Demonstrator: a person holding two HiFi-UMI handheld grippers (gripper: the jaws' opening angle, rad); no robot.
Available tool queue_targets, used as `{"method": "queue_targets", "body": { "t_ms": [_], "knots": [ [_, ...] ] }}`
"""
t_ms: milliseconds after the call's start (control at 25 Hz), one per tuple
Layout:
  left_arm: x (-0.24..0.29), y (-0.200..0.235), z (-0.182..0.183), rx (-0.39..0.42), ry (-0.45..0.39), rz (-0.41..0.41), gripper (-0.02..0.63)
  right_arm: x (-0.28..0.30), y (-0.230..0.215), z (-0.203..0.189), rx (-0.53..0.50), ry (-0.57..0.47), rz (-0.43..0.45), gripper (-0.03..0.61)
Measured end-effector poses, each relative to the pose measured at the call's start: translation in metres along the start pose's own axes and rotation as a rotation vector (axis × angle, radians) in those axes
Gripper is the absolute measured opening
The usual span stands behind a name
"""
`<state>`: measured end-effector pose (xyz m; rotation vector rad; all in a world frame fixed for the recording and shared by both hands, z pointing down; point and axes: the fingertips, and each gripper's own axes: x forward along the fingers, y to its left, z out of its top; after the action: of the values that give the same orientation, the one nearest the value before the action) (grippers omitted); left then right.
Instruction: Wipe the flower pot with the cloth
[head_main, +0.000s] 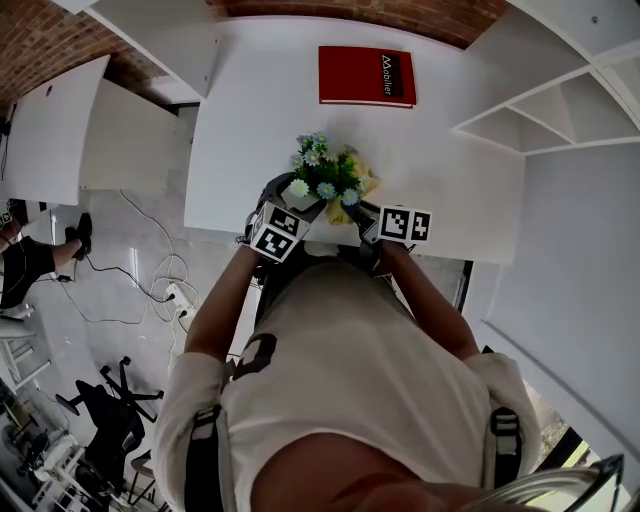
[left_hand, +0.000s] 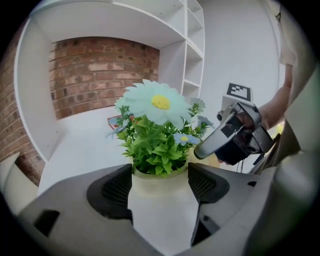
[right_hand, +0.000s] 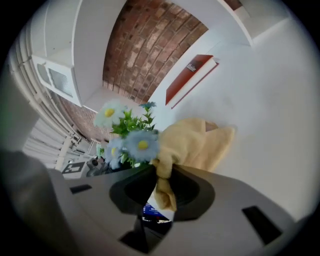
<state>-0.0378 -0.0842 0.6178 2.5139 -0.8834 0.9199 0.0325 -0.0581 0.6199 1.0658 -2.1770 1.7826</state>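
A cream flower pot (left_hand: 161, 192) with green leaves and pale blue and white flowers (head_main: 325, 175) stands near the front edge of the white table (head_main: 450, 190). My left gripper (left_hand: 160, 176) has a jaw on each side of the pot, and its dark pads press against the pot's wall. In the head view, the left gripper (head_main: 284, 216) is at the pot's left. My right gripper (right_hand: 163, 183) is shut on a bunched yellow cloth (right_hand: 196, 144), which lies against the pot's right side (head_main: 366, 187). The right gripper (head_main: 386, 220) also shows in the left gripper view (left_hand: 231, 136).
A red book (head_main: 367, 75) lies at the back of the table by a brick wall (left_hand: 95, 70). White shelves (head_main: 540, 110) stand to the right. Cables and an office chair (head_main: 110, 400) are on the floor at the left.
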Motion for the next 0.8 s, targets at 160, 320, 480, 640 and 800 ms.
{"method": "queue_targets", "body": {
  "t_ms": [160,320,480,640,800],
  "knots": [
    [-0.002,-0.002,-0.005,-0.02,0.013,0.064,0.368,0.012,-0.022,-0.007,0.015,0.001,-0.026,0.098],
    [-0.005,-0.005,-0.011,-0.012,0.042,0.053,0.368,0.015,-0.037,-0.007,0.024,0.012,-0.051,0.098],
    [-0.008,-0.005,-0.013,-0.016,0.048,0.042,0.367,0.017,-0.039,-0.007,0.0,0.038,-0.073,0.098],
    [-0.01,-0.009,-0.011,-0.047,0.05,0.0,0.367,0.005,-0.026,-0.002,-0.005,0.047,-0.068,0.097],
    [-0.014,-0.02,-0.011,-0.029,0.057,-0.027,0.367,-0.013,0.024,0.02,0.019,-0.043,0.06,0.097]
  ]
}}
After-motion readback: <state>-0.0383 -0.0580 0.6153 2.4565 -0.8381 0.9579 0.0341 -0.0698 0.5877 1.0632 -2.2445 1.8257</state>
